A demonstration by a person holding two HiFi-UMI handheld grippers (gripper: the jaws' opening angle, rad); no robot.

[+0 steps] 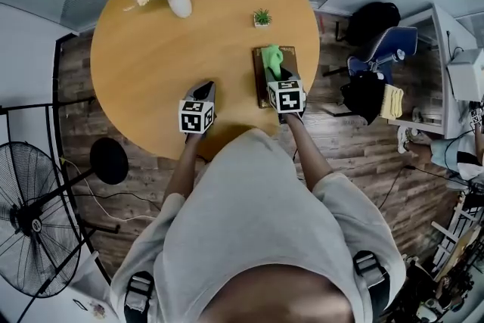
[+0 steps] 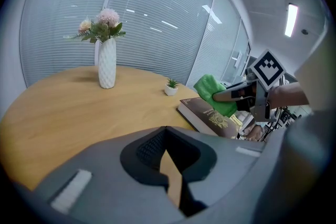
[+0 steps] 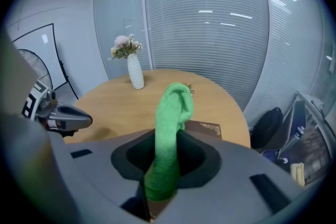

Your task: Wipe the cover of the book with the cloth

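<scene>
Right gripper (image 3: pixel 164 186), its jaws clamped on the green cloth (image 3: pixel 170 123), holds that cloth over the cover of the brown book (image 1: pixel 261 83), which lies near the right edge of the round wooden table (image 1: pixel 151 49), while the left gripper (image 1: pixel 206 91) (jaws all but together, nothing between them) is over the table, apart from the book on its left.

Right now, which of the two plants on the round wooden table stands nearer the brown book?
The small green plant in the white pot, just beyond the brown book; the white vase of pink flowers stands well off to its left.
</scene>
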